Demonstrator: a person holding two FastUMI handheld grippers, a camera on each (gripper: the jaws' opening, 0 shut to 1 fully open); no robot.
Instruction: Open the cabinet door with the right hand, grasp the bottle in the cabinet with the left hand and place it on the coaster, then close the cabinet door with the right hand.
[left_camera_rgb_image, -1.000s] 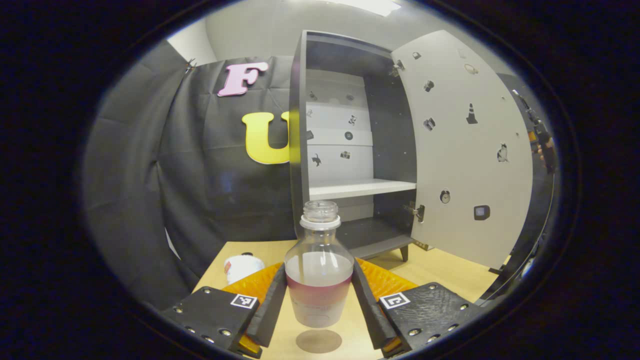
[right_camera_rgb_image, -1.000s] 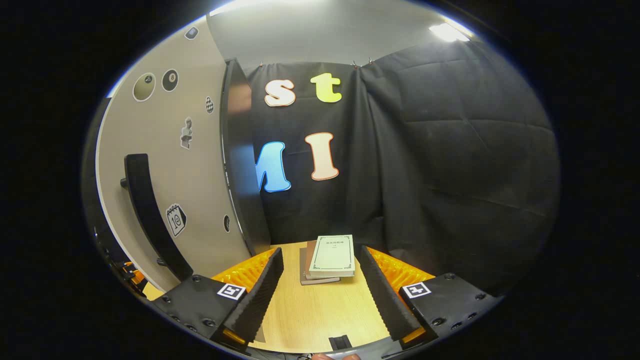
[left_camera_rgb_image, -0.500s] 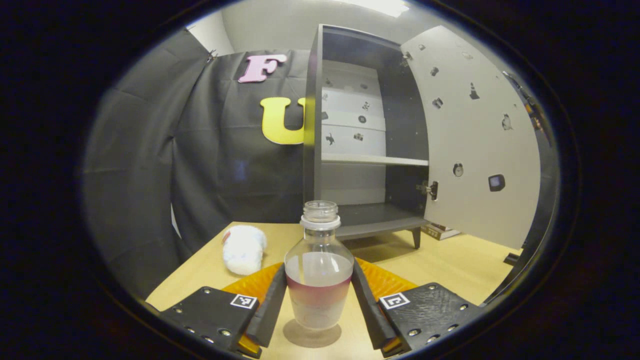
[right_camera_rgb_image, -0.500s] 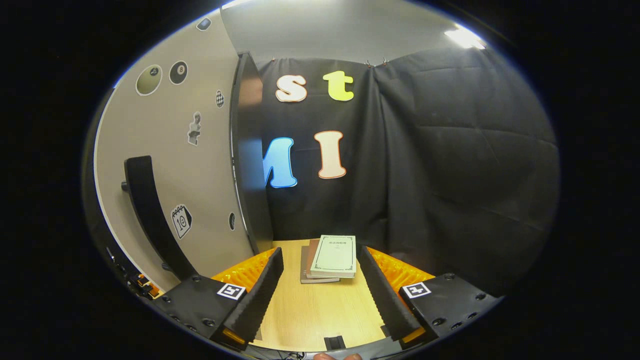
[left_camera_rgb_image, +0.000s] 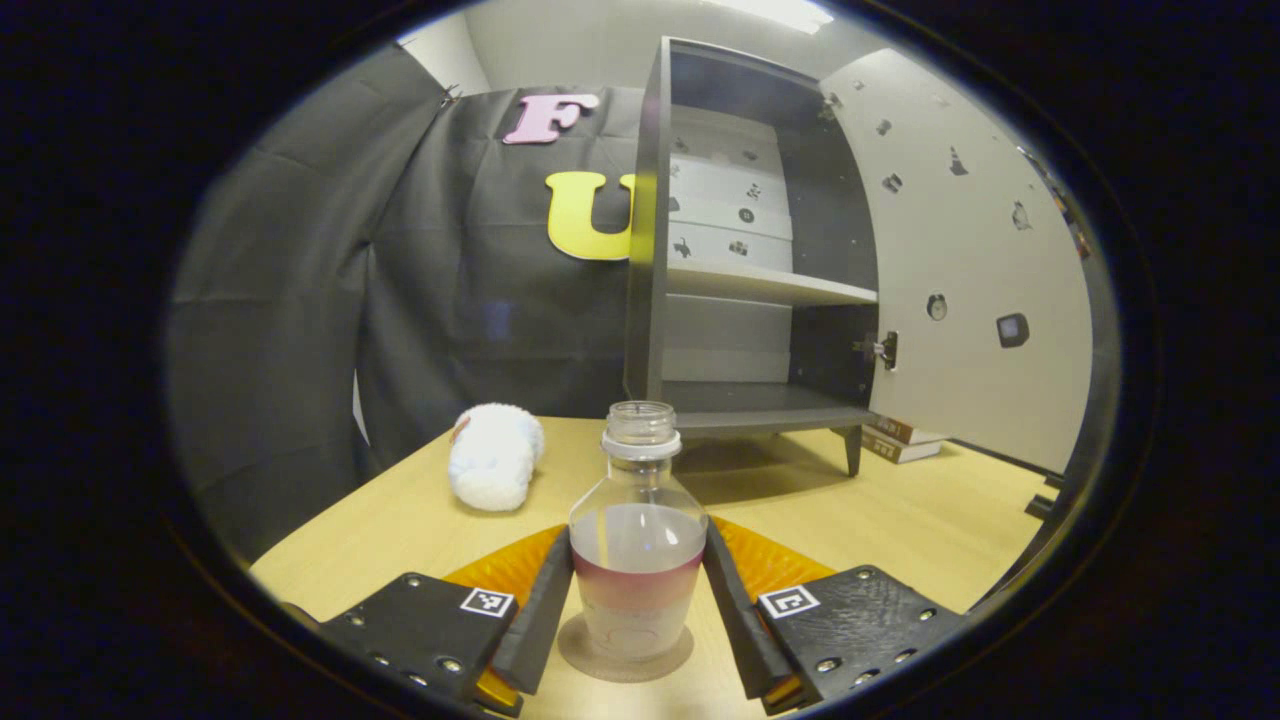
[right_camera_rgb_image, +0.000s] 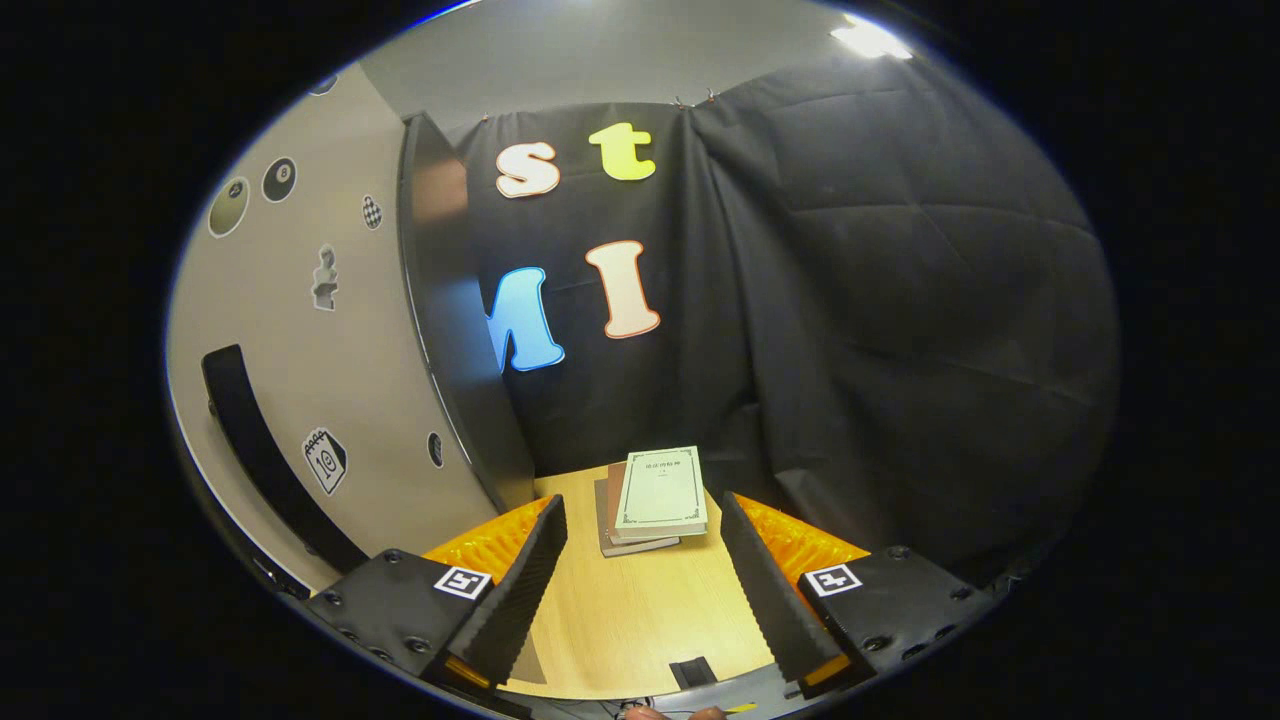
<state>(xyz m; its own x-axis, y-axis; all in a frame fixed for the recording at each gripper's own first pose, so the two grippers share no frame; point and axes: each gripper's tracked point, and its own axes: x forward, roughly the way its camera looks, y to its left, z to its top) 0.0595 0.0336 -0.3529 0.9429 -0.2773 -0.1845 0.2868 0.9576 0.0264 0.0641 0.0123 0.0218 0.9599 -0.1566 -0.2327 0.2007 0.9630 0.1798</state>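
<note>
In the left gripper view a clear bottle (left_camera_rgb_image: 638, 540) with no cap and a reddish band stands upright on a round brown coaster (left_camera_rgb_image: 625, 655) on the wooden table. My left gripper (left_camera_rgb_image: 636, 600) is shut on the bottle, a finger pressing each side. Behind it the dark cabinet (left_camera_rgb_image: 745, 260) stands with its pale door (left_camera_rgb_image: 975, 270) swung wide to the right, shelves bare. In the right gripper view my right gripper (right_camera_rgb_image: 640, 580) is open with nothing between its fingers, to the right of the door's outer face (right_camera_rgb_image: 300, 330) and its black handle (right_camera_rgb_image: 255, 450).
A white fluffy toy (left_camera_rgb_image: 493, 457) lies on the table left of the bottle. A stack of books (right_camera_rgb_image: 652, 497) lies on the table ahead of the right gripper, also seen under the door (left_camera_rgb_image: 898, 440). Black cloth walls surround the table.
My left gripper came down with the bottle until its base met the coaster, and the view tilted up off the table. The right gripper shifted slightly beside the door.
</note>
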